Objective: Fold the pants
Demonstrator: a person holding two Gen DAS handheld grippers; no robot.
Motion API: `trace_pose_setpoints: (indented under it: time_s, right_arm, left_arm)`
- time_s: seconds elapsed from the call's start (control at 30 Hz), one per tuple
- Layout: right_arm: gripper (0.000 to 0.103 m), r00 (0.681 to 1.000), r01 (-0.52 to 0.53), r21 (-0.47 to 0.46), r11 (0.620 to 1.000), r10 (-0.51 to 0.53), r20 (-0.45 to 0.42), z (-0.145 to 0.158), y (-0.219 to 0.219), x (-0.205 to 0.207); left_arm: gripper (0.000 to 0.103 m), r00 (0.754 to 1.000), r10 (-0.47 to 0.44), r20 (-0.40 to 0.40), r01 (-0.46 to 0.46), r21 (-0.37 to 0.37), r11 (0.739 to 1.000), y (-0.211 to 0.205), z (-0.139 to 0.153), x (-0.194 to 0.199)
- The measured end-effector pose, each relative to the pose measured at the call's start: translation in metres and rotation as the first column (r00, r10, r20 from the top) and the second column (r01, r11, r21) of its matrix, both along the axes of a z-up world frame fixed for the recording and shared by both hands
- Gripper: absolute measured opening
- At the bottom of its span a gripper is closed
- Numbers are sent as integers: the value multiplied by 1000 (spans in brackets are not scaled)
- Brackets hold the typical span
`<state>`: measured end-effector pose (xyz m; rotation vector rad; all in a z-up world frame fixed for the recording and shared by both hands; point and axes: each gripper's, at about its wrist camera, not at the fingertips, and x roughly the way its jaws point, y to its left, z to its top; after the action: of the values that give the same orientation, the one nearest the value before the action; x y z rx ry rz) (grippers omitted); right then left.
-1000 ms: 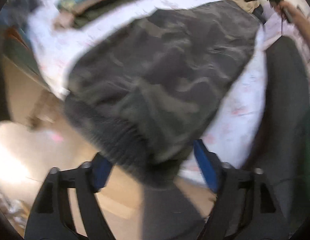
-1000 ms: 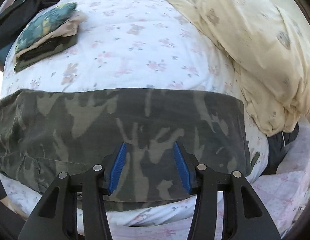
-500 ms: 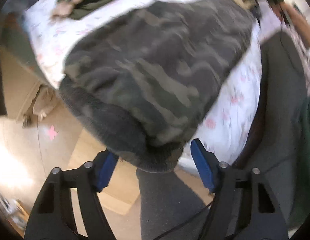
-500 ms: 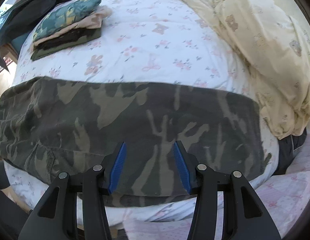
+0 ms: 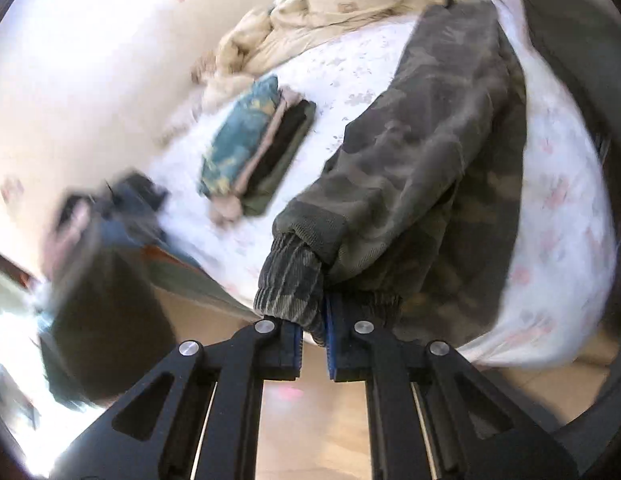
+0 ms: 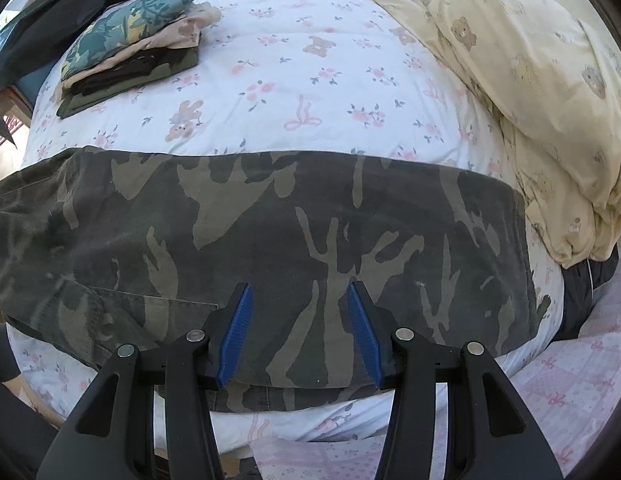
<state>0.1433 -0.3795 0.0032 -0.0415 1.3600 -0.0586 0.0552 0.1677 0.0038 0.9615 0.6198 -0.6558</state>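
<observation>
Camouflage pants (image 6: 270, 240) lie spread across the near part of a bed with a white flowered sheet (image 6: 310, 92). In the left wrist view the same pants (image 5: 430, 152) stretch away up the picture, and their ribbed ankle cuff (image 5: 290, 280) is pinched between the blue pads of my left gripper (image 5: 313, 344), which is shut on it and lifts it off the bed's edge. My right gripper (image 6: 298, 332) hovers over the waist end of the pants with its jaws apart and nothing between them.
A stack of folded clothes (image 6: 126, 48) sits at the far left of the bed, also seen in the left wrist view as the folded stack (image 5: 254, 148). A cream quilt (image 6: 530, 80) is bunched at the right. Wooden floor (image 5: 310, 420) lies below the bed's edge. Dark clothes (image 6: 50, 12) are piled at the far left.
My left gripper's jaws have come together on the pants' cuff, and the hand has risen and rolled, so the bed now looks tilted. The right gripper shifted a little over the pants, jaws unchanged.
</observation>
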Motion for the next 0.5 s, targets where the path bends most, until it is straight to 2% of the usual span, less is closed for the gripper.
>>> trace_pose_setpoints:
  time_s: [0.03, 0.1, 0.17, 0.2, 0.23, 0.3, 0.33, 0.43, 0.47, 0.5]
  right_arm:
    - [51, 1000, 5, 4, 1000, -5, -3, -1, 0, 0]
    - [51, 1000, 5, 10, 1000, -5, -3, -2, 1, -1]
    - [51, 1000, 2, 8, 1000, -1, -6, -3, 3, -2]
    - [51, 1000, -1, 7, 1000, 1, -5, -2, 3, -2]
    - [51, 1000, -3, 5, 1000, 3, -5, -1, 4, -2]
    - [51, 1000, -3, 4, 1000, 3, -2, 1, 4, -2]
    - [51, 1000, -3, 5, 1000, 3, 0, 2, 4, -2]
    - [51, 1000, 0, 10, 1000, 0, 5, 7, 4, -2]
    - [51, 1000, 1, 13, 1000, -2, 8, 8, 3, -3]
    - [51, 1000, 4, 19, 1000, -5, 12, 9, 3, -3]
  left_arm:
    - [6, 1000, -10, -21, 10, 12, 1000, 2, -9, -2]
    - [7, 992, -54, -118, 66, 101, 993, 1, -39, -13]
    - [7, 967, -90, -238, 139, 198, 970, 4, -75, -24]
    - [7, 957, -85, -277, 148, 217, 965, 5, -84, -24]
    - [7, 945, -73, -317, 148, 219, 964, 6, -91, -22]
    - [7, 940, -36, -339, 109, 201, 974, 7, -95, -12]
    - [8, 927, -11, -374, 85, 184, 979, 8, -94, -5]
    - [11, 858, 106, -502, -24, 168, 985, 8, -91, 18]
    - [11, 822, 134, -554, -60, 150, 987, 10, -84, 27]
    - [11, 800, 137, -585, -81, 121, 989, 12, -75, 32]
